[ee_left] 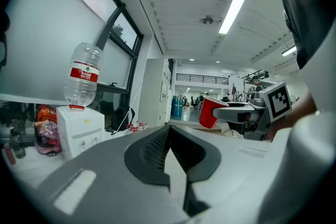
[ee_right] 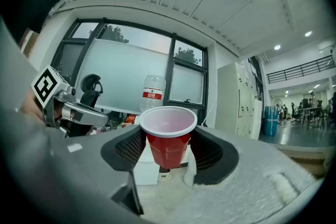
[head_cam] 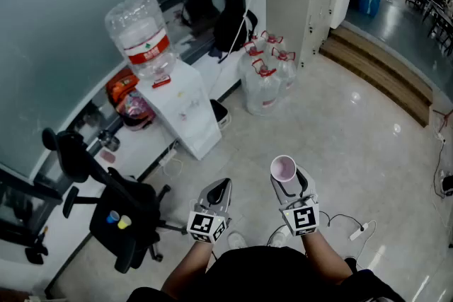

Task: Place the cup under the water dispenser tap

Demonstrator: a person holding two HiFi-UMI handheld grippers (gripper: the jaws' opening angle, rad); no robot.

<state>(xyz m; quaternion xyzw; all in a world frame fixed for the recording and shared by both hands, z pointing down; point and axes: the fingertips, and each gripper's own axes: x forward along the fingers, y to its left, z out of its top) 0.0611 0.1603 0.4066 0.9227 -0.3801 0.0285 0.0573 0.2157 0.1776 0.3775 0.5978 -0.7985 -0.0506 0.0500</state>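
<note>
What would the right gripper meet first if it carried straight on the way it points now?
Probably the white water dispenser, which stands straight behind the red cup held between the right gripper jaws, with its bottle on top. Only floor shows between them; depth is hard to judge.

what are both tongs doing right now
left tongs: closed, empty
right tongs: closed on the red cup

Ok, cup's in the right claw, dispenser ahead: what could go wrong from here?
The cup, pinched by the right claw, could buckle or tip on the way. The office chair near the water dispenser could get in the way. A cable on the floor nearby is a trip hazard.
</note>
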